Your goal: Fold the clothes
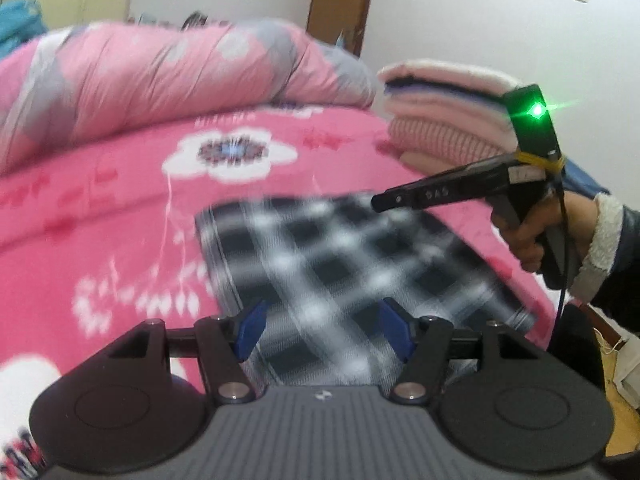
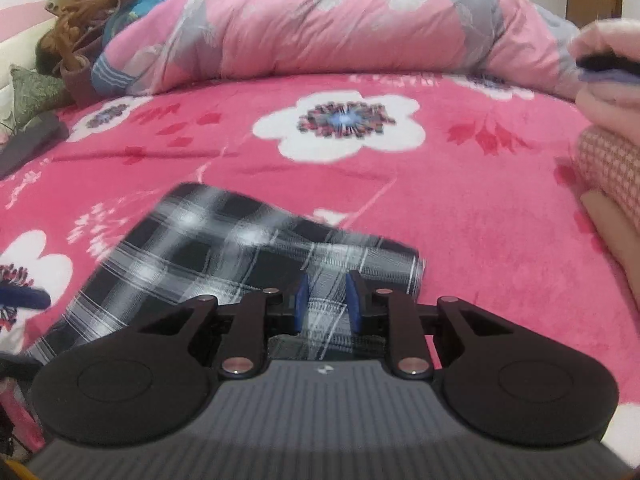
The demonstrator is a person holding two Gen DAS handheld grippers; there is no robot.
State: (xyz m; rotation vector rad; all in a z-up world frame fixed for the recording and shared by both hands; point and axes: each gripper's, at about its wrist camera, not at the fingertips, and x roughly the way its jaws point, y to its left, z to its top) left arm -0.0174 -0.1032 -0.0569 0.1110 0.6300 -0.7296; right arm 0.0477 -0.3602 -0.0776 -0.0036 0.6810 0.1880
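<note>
A folded black-and-white plaid garment [image 1: 340, 256] [image 2: 208, 256] lies on the pink flowered blanket [image 1: 120, 208] [image 2: 460, 200]. My left gripper [image 1: 324, 330] hovers at the garment's near edge. Its blue pads [image 1: 252, 332] stand wide apart and press on nothing; the cloth runs beneath and past them. My right gripper [image 2: 327, 300] has its blue pads [image 2: 302, 300] close together with a strip of the plaid cloth between them. In the left wrist view the right gripper [image 1: 378, 202] reaches in from the right over the garment's far corner, held by a person's hand [image 1: 524, 236].
A stack of folded pink and white clothes [image 1: 440, 120] [image 2: 608, 128] sits to the right on the bed. A rolled pink and grey quilt [image 1: 160, 76] [image 2: 320, 20] lies along the far side. Brown and blue items [image 2: 76, 24] are piled at the far left.
</note>
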